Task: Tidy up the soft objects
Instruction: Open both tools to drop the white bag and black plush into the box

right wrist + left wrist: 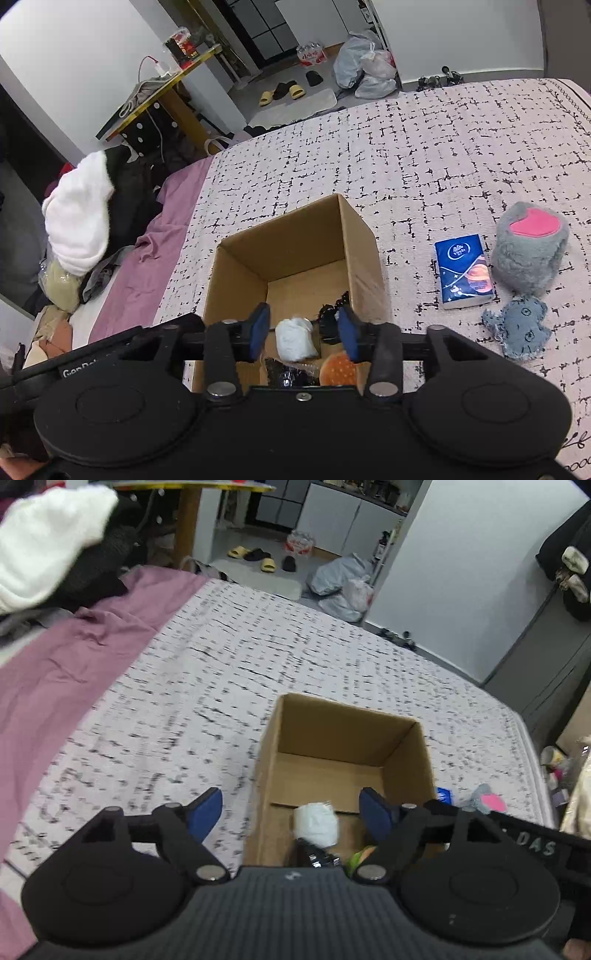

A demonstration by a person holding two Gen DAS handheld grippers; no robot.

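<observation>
An open cardboard box stands on the patterned bed. Inside lie a white soft bundle, a black frilly item, a dark packet and an orange round pad. My left gripper hovers over the box's near end, jaws wide open and holding nothing. My right gripper is open above the white bundle, its pads clear of it. To the right of the box lie a blue tissue pack, a grey plush with a pink heart and a small blue-grey fabric toy.
A purple sheet covers the bed's left side, with a heap of white and black clothes beyond it. The bed's far edge drops to a floor with slippers and plastic bags.
</observation>
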